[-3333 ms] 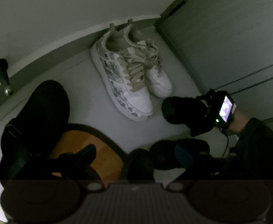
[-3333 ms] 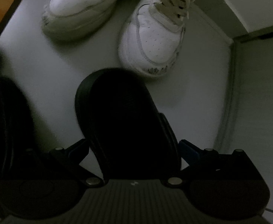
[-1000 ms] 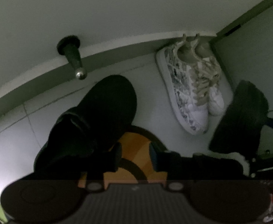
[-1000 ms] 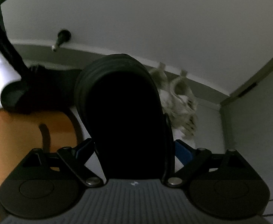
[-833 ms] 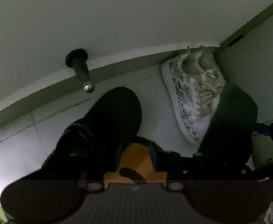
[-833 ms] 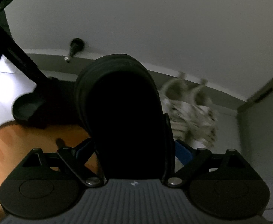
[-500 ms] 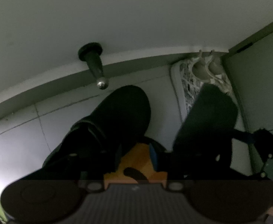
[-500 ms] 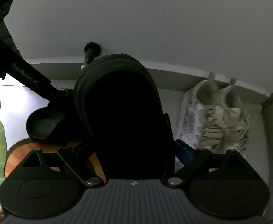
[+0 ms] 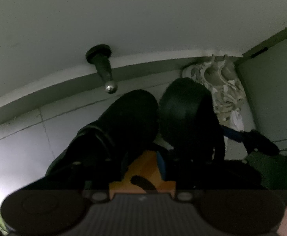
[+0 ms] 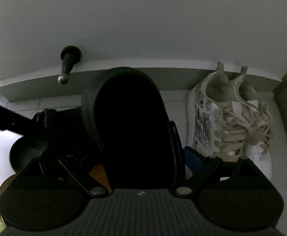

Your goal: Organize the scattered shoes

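Two black slippers, one per gripper, both just short of the baseboard [image 10: 182,72] that serves as the lining-up mark. Right gripper [image 10: 141,157] clamped on the right slipper [image 10: 131,122] across its width, long axis running straight ahead toward the baseboard, raised sole face toward the camera. Left gripper [image 9: 141,163] partly closed around the rear of the left slipper [image 9: 120,129] — contact lost in shadow, so a firm hold only likely. Left slipper angled up and rightward, its toe beside the right slipper [image 9: 186,118], nearly touching. White sneakers [image 10: 232,118] already paired, heels against the baseboard, immediately right of the right slipper. Door stopper [image 10: 67,66] jutting from the baseboard further left. Coming move probably — lower both parallel, between stopper and sneakers; right hand nearer the sneakers.
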The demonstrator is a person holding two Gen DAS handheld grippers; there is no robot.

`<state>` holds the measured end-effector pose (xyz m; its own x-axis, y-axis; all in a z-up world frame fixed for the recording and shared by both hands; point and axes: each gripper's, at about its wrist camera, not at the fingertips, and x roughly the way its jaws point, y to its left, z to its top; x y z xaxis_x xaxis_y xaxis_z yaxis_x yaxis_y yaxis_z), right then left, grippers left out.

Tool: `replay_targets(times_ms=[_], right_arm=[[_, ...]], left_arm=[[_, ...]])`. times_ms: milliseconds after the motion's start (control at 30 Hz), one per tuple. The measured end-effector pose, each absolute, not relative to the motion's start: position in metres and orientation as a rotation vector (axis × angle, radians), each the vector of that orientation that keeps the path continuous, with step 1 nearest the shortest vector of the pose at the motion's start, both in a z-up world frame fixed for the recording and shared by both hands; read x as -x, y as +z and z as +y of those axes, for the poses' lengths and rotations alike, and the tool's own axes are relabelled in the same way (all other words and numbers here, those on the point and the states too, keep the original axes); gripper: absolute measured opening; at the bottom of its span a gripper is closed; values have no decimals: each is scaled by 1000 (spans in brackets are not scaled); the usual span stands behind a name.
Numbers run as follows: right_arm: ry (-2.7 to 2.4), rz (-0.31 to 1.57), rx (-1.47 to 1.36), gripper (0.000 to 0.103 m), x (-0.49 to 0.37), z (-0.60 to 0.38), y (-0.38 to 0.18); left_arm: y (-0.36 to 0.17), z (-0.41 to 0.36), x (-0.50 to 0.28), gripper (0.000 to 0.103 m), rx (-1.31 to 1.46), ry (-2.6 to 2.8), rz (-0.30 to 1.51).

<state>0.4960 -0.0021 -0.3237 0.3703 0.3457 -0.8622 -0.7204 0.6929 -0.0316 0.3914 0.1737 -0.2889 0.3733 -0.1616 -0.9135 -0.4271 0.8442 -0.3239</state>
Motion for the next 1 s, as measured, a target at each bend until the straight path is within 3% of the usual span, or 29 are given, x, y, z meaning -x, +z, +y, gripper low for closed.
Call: replay_targets(times_ms=[433, 1000], right_arm=[[674, 876, 400, 96, -512, 5, -352], [506, 899, 388, 95, -537, -8, -379]], left_arm=[[-292, 176, -395, 38, 566, 186, 1201], [-295, 177, -395, 43, 568, 179, 1207]])
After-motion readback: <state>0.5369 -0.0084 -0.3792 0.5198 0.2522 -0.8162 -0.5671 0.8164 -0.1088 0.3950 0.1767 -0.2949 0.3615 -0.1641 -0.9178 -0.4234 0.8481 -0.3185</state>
